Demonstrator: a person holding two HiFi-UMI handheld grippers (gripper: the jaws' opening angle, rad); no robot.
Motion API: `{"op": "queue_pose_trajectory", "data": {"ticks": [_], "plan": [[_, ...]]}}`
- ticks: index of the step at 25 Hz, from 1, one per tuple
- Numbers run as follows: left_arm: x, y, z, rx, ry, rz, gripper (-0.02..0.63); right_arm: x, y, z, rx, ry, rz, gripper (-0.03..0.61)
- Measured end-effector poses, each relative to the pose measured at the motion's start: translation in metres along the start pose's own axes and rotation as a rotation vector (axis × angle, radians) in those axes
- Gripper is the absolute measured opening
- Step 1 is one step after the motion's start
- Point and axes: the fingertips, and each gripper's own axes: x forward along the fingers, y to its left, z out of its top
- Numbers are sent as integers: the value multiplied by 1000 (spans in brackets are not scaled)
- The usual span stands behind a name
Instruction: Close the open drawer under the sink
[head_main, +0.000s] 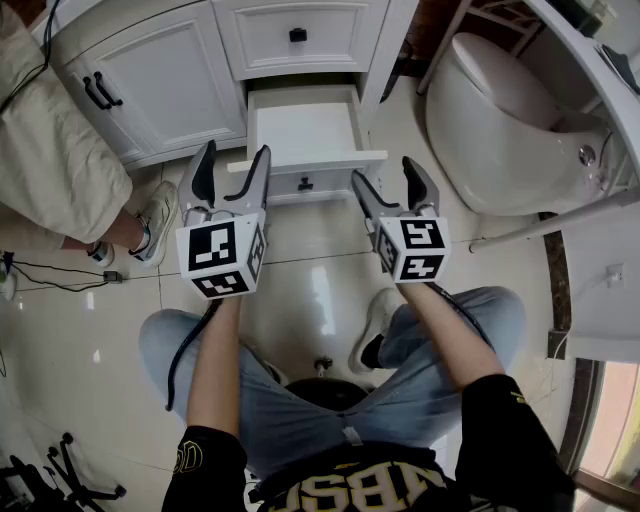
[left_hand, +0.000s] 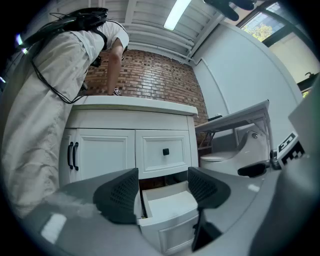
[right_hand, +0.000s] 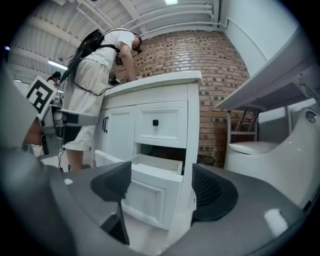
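The white bottom drawer (head_main: 305, 130) of the vanity stands pulled out and empty, its front panel with a small black knob (head_main: 305, 183) facing me. My left gripper (head_main: 233, 160) hovers open just in front of the drawer's left corner, apart from it. To its right, my right gripper (head_main: 385, 175) is open too, close to the drawer's right corner. In the left gripper view the drawer (left_hand: 167, 210) shows between and beyond the spread jaws. The right gripper view has the drawer (right_hand: 145, 185) ahead and slightly left. Nothing is held.
Above the open drawer is a shut drawer (head_main: 297, 35), and cabinet doors with black handles (head_main: 100, 90) are to its left. A person (head_main: 50, 140) stands at the left by the vanity. A white toilet (head_main: 500, 130) is at the right. Cables (head_main: 50, 275) lie on the tiled floor.
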Motion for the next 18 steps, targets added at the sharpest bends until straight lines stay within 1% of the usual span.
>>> {"op": "queue_pose_trajectory", "data": {"ticks": [3,7,9,11,14,18], "plan": [[2,-3,-1,1,4,-7,313,3,12,-8,-3,18,24,379],[3,-2,-5,1,17,-8,313,9,20,-20,87,53,56,353],[5,0,-8,-1,24,-6,313,14,22,-26,108,75,59,340],[6,2,-10,-4,29,-3,313,19,24,-31,108,91,56,328],[8,3,-13,-7,35,0,313,25,25,-37,93,104,46,288],[10,3,-15,-12,39,1,313,29,33,-43,94,121,63,281]]}}
